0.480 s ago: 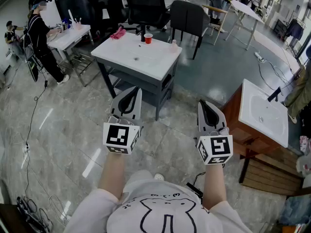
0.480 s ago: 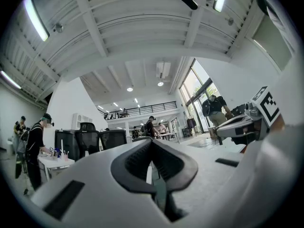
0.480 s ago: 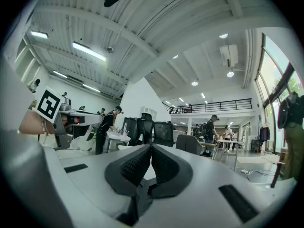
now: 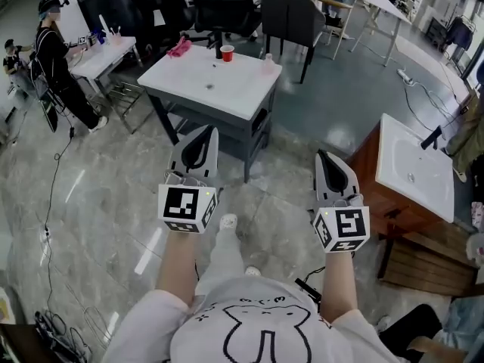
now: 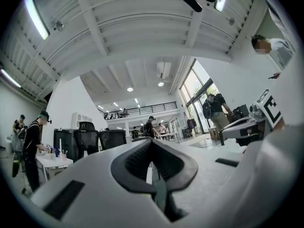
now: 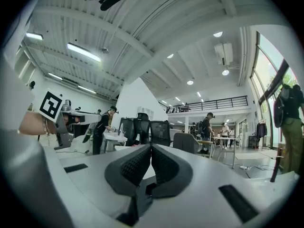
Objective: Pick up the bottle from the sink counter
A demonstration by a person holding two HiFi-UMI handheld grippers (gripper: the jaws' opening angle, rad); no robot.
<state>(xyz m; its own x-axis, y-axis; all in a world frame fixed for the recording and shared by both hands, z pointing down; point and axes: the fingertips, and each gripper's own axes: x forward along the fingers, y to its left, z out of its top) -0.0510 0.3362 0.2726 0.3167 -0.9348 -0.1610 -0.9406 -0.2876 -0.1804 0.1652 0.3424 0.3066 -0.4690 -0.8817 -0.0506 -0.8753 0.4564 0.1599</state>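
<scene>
Well, the left gripper and right gripper are pressed together, empty. The small bottle stands well ahead of them on the sink counter; step closer, then spread one before reaching.

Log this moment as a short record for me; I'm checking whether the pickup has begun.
left gripper: shut, empty, in the air
right gripper: shut, empty, in the air
sink counter: white, ahead, beyond both grippers
bottle: small, pale, near the counter's far right edge, untouched
also on counter: red cup, pink cloth
pickup: not begun
</scene>
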